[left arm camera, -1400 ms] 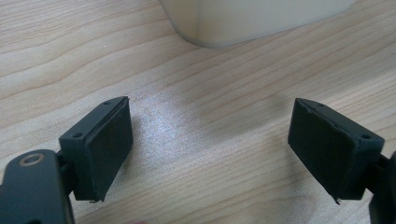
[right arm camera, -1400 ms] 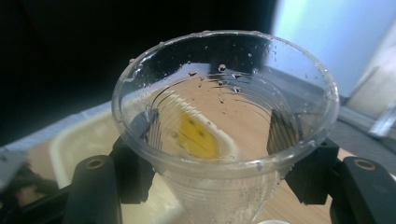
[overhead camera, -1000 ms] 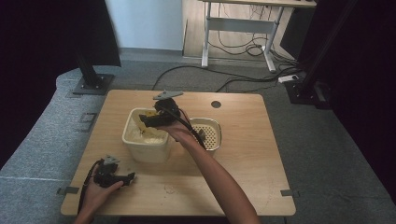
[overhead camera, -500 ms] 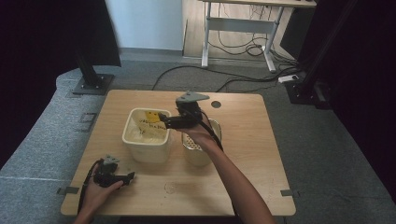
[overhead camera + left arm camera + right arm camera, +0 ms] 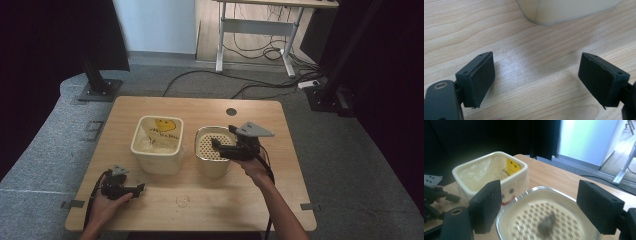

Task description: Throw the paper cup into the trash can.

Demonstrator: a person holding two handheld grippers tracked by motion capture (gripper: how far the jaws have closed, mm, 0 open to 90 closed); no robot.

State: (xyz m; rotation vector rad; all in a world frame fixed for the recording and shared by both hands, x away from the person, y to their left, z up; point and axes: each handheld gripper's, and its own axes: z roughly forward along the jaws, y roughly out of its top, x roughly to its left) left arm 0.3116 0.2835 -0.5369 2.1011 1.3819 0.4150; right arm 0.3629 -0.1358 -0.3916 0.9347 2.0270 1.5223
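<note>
The right gripper (image 5: 216, 146) is arriving from the square tub (image 5: 156, 145) over the strainer cup (image 5: 214, 159) at frame centre, jaws closing, empty; centre before descending. Left gripper (image 5: 140, 187) is idling open.

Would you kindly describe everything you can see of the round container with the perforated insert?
The round container is a cream-coloured pot with a shiny metal-looking rim, standing upright on the wooden table, just right of the square tub with a narrow gap between them. Inside sits a pale insert dotted with rows of small holes. A small dark blurred thing shows over the insert; what it is cannot be told. The right gripper hovers over its right rim, jaws apart, nothing between them.
</note>
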